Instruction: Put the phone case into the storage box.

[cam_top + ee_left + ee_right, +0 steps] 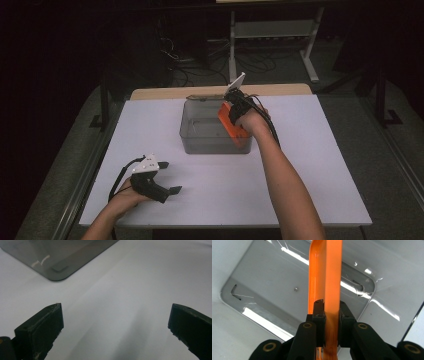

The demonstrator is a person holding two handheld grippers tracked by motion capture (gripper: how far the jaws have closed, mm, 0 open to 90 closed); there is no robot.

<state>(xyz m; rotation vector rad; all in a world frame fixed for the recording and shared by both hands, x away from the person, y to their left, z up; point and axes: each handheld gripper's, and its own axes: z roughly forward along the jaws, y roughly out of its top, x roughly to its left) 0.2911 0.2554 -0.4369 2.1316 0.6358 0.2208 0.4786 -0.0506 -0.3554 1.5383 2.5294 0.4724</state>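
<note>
- Surface (pixel 300 170): white sheet over a wooden top, a strip of wood bare at the far edge. Dark floor with cables and a pale shelf frame (pixel 272 30) beyond.
- Clear grey bin (pixel 200 142): sits at the middle of the far half of the surface, open-topped. In the right gripper view its bare floor (pixel 262 300) lies below the fingers; a corner (pixel 57 267) shows at upper left in the left gripper view.
- Orange lid (pixel 231 127): flat plastic panel, held on edge and tilted, over the right end of the bin with its lower part inside the rim. Whether it touches the bin wall, cannot tell.
- Right gripper (pixel 329 315): pointed down into the bin, fingers clamped on the orange lid, one pad on each face.
- Left gripper (pixel 169 177): low over the near-left surface, well apart from the bin; fingers (pixel 42 327) spread wide, nothing between them.
</note>
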